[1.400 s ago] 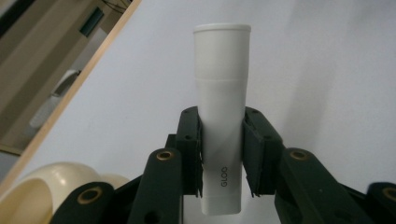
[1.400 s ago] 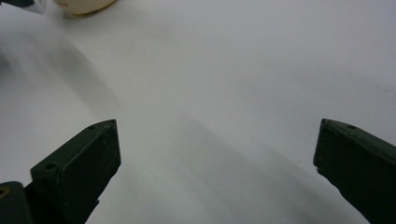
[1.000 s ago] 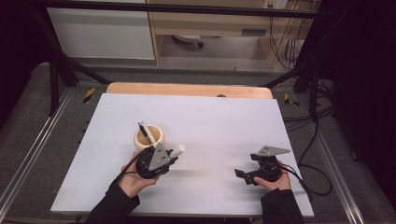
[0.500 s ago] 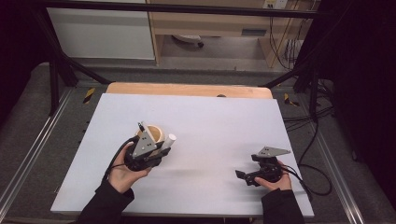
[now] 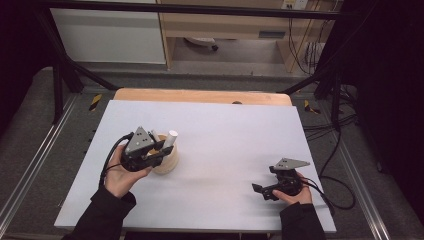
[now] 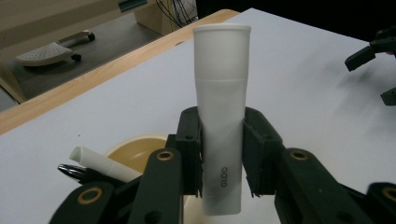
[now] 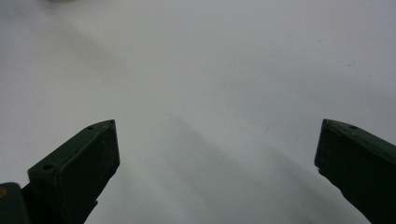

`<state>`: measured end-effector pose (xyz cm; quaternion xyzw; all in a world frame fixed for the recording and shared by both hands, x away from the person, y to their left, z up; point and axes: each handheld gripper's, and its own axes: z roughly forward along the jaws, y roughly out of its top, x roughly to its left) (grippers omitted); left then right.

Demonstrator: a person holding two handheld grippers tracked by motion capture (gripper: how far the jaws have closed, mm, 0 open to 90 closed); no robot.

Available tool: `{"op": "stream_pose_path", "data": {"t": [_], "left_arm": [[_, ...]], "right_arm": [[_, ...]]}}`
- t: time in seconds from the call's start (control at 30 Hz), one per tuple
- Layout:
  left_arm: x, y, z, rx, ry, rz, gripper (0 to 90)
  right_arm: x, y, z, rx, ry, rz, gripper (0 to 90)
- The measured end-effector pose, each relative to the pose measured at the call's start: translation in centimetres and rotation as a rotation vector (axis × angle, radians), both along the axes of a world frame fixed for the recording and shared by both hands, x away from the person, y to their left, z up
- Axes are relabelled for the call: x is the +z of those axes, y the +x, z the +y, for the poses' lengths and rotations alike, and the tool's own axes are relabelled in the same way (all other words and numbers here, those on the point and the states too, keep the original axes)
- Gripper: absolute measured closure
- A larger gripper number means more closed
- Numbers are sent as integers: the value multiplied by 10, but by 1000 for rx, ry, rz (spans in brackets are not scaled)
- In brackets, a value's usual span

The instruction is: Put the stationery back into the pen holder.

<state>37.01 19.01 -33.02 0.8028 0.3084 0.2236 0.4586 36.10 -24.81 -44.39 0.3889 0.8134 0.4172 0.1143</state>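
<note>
Right claw (image 5: 265, 190): spread wide, holding nothing, low over bare desk (image 5: 230, 135) at the near right, well apart from the cup.
Left claw (image 6: 222, 144): pinching a white tube (image 6: 222, 116) at its lower half; the tube's long axis runs upright between the jaws, cap end on top.
Tube's place: held just above the tan cup (image 5: 167, 160) at the near left.
Cup: directly under the left claw, with a white stick (image 6: 100, 163) and a dark pen (image 6: 77, 172) leaning inside.
Nearer hand: the left, by my judgement.
</note>
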Motion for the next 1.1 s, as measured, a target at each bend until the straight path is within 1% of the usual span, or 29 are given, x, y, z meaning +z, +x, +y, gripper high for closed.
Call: {"op": "stream_pose_path", "data": {"t": [0.17, 0.27, 0.43, 0.57, 0.77, 0.8, 0.9, 1.0, 1.1], "left_arm": [[6, 7, 7, 22, 1, 1, 698], [8, 11, 10, 36, -7, 4, 698], [9, 21, 13, 65, -13, 14, 698], [5, 29, 14, 85, -25, 27, 698], [-7, 36, 15, 112, -26, 46, 698], [-9, 37, 16, 119, -32, 51, 697], [-15, 40, 19, 129, -29, 62, 697], [-21, 41, 21, 139, -36, 76, 698], [-27, 42, 22, 141, -34, 87, 698]], "right_arm": [[0, 0, 0, 1, -1, 3, 9], [0, 0, 0, 3, -3, -1, 9], [0, 0, 0, 3, -2, 3, 9], [0, 0, 0, 4, -2, 3, 9], [0, 0, 0, 2, -3, 6, 9], [0, 0, 0, 2, -4, 6, 9], [0, 0, 0, 5, -7, 7, 9], [-1, 0, 0, 5, -8, 8, 9], [-1, 0, 1, 5, -10, 11, 9]]}}
